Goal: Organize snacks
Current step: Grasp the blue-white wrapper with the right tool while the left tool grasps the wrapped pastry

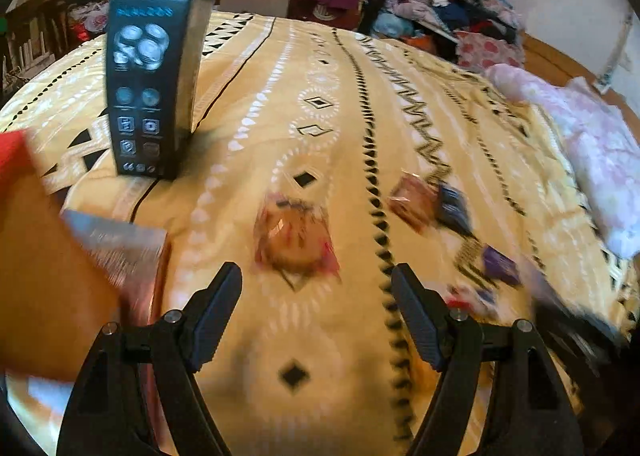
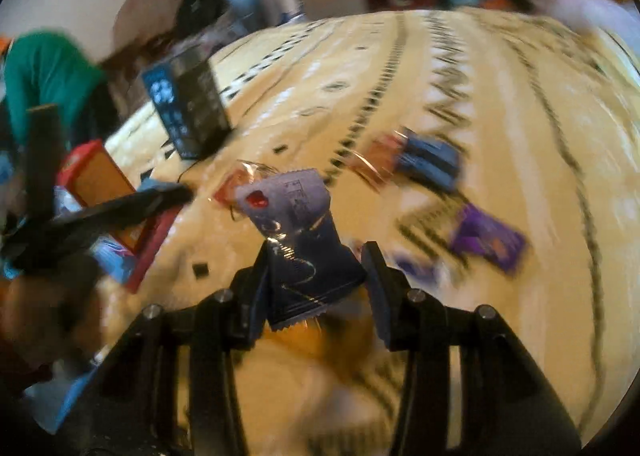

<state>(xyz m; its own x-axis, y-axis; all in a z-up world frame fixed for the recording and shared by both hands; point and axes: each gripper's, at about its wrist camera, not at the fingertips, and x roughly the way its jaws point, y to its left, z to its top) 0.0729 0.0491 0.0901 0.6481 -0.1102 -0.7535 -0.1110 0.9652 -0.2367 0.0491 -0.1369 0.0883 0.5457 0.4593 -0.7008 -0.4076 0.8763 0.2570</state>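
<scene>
Right tongs [image 2: 316, 260], blue snack packet [image 2: 304, 240] between jaws

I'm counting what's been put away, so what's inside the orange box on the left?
In the orange box, only blue and silver packets show at its open end. The left gripper crosses in front, so the rest is hidden.

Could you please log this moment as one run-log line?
left gripper: open, empty | right gripper: dark blue snack packet between fingers, grip unclear | bedspread: loose snacks
</scene>
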